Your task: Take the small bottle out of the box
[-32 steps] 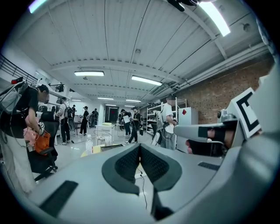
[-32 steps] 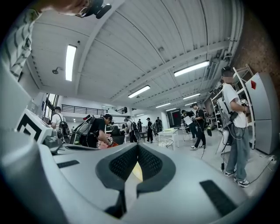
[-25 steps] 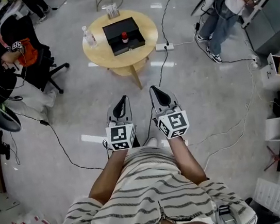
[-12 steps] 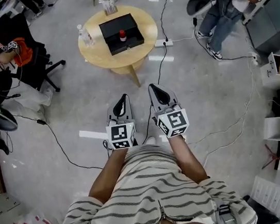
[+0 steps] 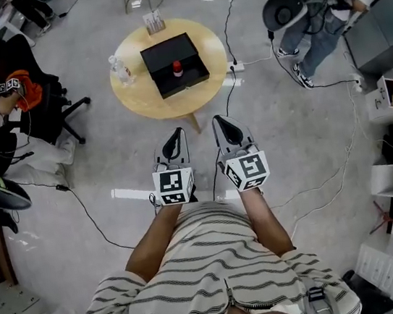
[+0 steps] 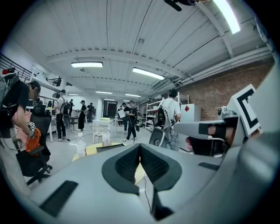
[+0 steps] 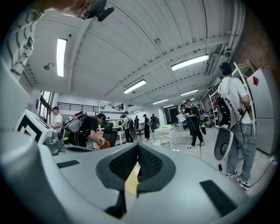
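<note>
Nearer now than a second ago, the round pale wooden table point(image 5: 145, 98) fills more of the head view as the person carries both tongs toward it. The left gripper point(image 5: 177, 135) and right gripper point(image 5: 219, 123) are held side by side over the floor, well short of the table, each with jaws pressed together on nothing. The small red-capped bottle point(image 5: 177, 66) stands upright inside the open black box point(image 5: 164, 51) near the table's middle, with a clear plastic water bottle point(image 5: 121, 72) by the left edge. A black cable point(image 5: 228, 104) trails across the floor beside the table's base and could snag a foot. Jaws not parted in time would likely knock the small bottle over. Its body is too small to make out, and neither gripper view shows it.
</note>
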`<act>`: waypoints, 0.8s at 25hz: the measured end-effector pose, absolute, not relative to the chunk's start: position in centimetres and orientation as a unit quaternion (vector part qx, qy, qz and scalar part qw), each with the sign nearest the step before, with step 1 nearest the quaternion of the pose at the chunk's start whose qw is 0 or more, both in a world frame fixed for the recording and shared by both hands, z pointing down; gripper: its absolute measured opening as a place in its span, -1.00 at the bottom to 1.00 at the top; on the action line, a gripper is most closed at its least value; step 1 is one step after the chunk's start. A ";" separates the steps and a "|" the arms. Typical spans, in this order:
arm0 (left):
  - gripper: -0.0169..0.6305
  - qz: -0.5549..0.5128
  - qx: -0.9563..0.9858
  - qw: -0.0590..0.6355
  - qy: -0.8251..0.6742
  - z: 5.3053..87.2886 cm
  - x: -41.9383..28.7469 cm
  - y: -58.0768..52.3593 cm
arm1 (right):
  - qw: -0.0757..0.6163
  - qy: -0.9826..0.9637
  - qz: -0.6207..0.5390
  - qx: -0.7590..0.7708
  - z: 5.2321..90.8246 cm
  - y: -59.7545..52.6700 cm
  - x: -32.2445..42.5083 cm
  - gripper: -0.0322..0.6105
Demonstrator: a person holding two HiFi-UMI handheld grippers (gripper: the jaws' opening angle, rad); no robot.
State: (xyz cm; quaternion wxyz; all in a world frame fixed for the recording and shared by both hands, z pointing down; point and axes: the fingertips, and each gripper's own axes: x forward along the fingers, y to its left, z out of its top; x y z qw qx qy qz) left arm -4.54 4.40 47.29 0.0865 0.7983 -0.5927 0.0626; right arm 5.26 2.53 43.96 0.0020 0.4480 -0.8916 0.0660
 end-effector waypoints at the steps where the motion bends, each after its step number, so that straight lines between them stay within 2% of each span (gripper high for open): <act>1: -0.88 0.063 0.800 0.087 -0.590 47.2 -5.0 3.3 | 0.003 -0.890 0.066 0.451 43.8 1.6 4.8 -0.84; 13: -0.88 0.078 0.832 0.085 -0.543 46.7 -9.9 -5.8 | 0.015 -0.866 0.075 0.494 43.3 -6.9 0.0 -0.84; 20: -0.88 0.081 0.847 0.083 -0.518 47.1 -10.2 -8.2 | 0.021 -0.851 0.077 0.520 43.8 -8.7 -0.7 -0.84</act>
